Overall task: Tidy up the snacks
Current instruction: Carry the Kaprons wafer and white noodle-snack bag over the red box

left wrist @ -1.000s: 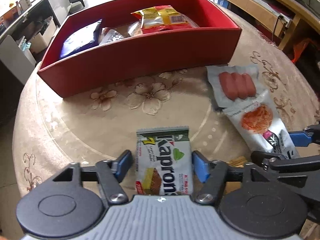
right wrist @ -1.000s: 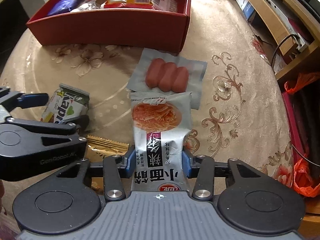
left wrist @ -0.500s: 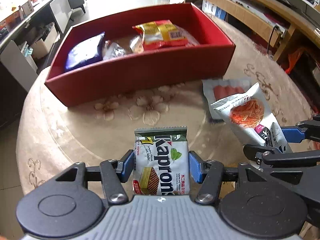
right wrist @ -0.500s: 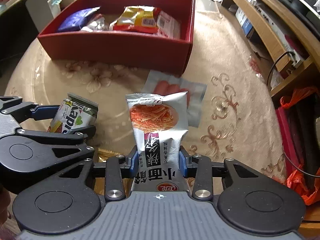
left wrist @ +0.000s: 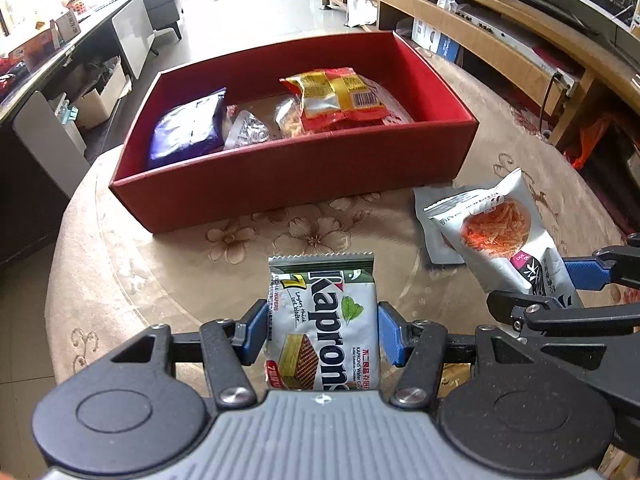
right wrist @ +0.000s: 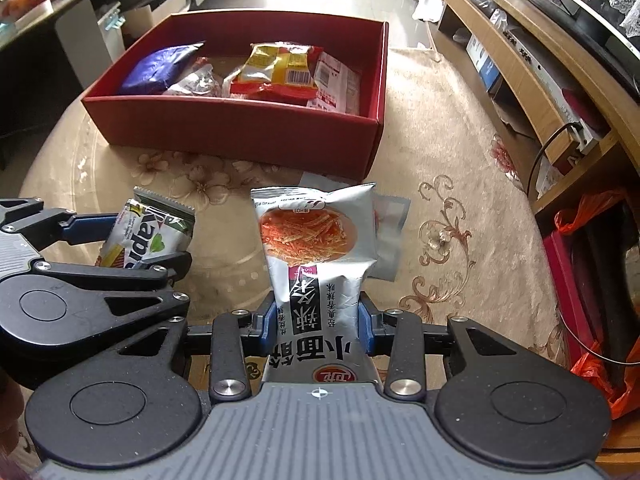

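The left gripper pinches a wafer pack between its blue pads, and the pack sticks up above the table. The right gripper squeezes a silver noodle snack bag near its bottom end, so the top stands free in the air. The two grippers sit side by side, close together. The red box lies ahead of both, its near wall facing them. Bare tablecloth lies between them and the box. A flat silver packet rests behind the noodle bag.
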Tool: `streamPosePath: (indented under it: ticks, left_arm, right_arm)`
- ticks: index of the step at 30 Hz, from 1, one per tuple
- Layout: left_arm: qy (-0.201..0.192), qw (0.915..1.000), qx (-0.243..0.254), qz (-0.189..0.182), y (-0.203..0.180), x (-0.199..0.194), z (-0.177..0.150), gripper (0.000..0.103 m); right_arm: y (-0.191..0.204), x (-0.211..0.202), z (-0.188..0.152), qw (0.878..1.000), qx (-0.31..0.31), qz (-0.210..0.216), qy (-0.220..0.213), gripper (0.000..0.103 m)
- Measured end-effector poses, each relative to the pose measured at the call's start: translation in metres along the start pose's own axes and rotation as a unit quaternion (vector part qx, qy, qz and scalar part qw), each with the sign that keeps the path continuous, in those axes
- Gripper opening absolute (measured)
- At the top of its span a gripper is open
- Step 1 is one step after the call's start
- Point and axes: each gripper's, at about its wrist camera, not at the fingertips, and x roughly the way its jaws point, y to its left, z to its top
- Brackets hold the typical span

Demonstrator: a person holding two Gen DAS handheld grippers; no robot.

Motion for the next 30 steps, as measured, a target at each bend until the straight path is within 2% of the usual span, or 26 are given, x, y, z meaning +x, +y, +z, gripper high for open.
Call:
streamPosePath:
  ticks: [30]
  left_arm:
    - [-0.041,0.9986,-0.031,0.013,0.021,-0.021,0.025,0.053]
  right_arm:
    - [0.008,-0.021,0.027,0.998,0.012,-0.007,-0.059,0.046]
